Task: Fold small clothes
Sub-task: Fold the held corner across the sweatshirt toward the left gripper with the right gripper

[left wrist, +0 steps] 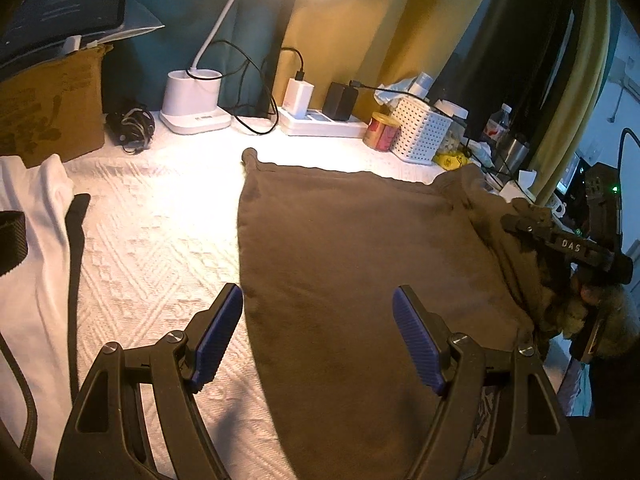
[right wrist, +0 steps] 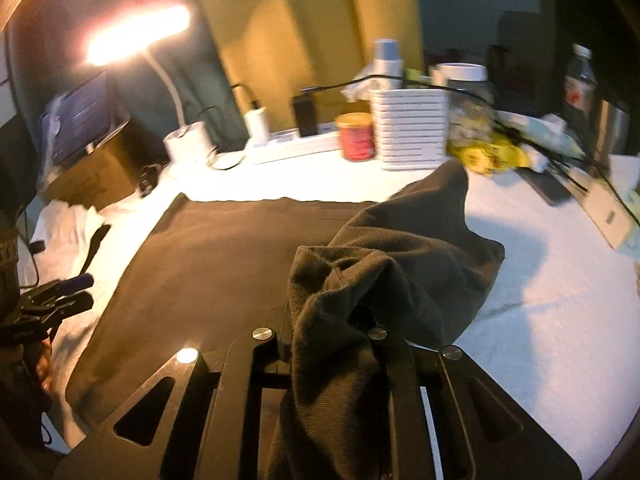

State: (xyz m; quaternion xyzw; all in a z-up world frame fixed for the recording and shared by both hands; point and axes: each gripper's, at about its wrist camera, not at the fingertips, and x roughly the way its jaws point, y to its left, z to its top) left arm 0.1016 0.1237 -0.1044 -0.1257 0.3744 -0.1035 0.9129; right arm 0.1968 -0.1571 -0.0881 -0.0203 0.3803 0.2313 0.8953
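Left gripper at lower centre, jaws wide apart (blue pads bare); right gripper at lower centre, jaws clamped on bunched brown garment.

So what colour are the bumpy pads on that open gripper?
Blue. The ridged pads on the left gripper show best in the left wrist view.

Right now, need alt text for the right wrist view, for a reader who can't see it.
The right gripper is shut on a bunched edge of a dark brown garment, lifting it off the white textured cloth where the rest lies flat. The left gripper hovers open at the far left. Behind, blurred: a lit desk lamp, a red can, a white basket.
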